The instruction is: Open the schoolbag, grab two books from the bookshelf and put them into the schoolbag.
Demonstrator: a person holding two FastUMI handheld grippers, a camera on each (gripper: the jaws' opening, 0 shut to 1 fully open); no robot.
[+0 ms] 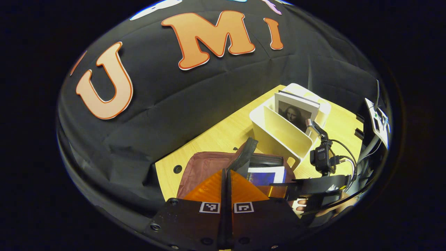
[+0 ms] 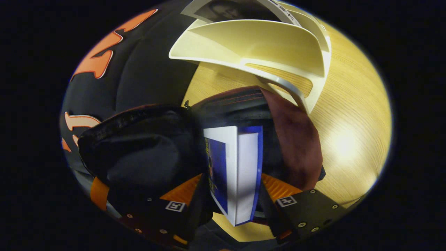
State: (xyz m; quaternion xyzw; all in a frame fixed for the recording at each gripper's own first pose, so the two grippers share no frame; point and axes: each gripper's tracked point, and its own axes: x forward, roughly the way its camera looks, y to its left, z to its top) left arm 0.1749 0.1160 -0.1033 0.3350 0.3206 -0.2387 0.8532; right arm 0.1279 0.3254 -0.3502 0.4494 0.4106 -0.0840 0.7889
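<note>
Book (image 2: 237, 174) with a blue cover and white page edges sits pinched between the two fingers of the right claw (image 2: 237, 195), held on edge with its long axis running away from the camera toward the open mouth of the schoolbag (image 2: 296, 139). Its far end reaches over the dark inside of the bag. The dark red schoolbag lies on the pale wooden worktop (image 2: 348, 122), its black flap folded off to the left in the right gripper view.

In the left gripper view the left claw (image 1: 226, 188) is pressed together on the bag's black zipper edge (image 1: 244, 153), which stands up between its fingers. The same book (image 1: 266, 176) shows just beyond, low over the bag's opening, with the right claw (image 1: 313, 186) and a hand (image 1: 334, 205) behind it.

Beyond the bag stands a cream bookshelf (image 1: 278, 134) with upright dividers, close to the bag's far side. A second book (image 1: 296, 113) with a portrait on its cover stands upright in a rear compartment, leaning slightly.
</note>
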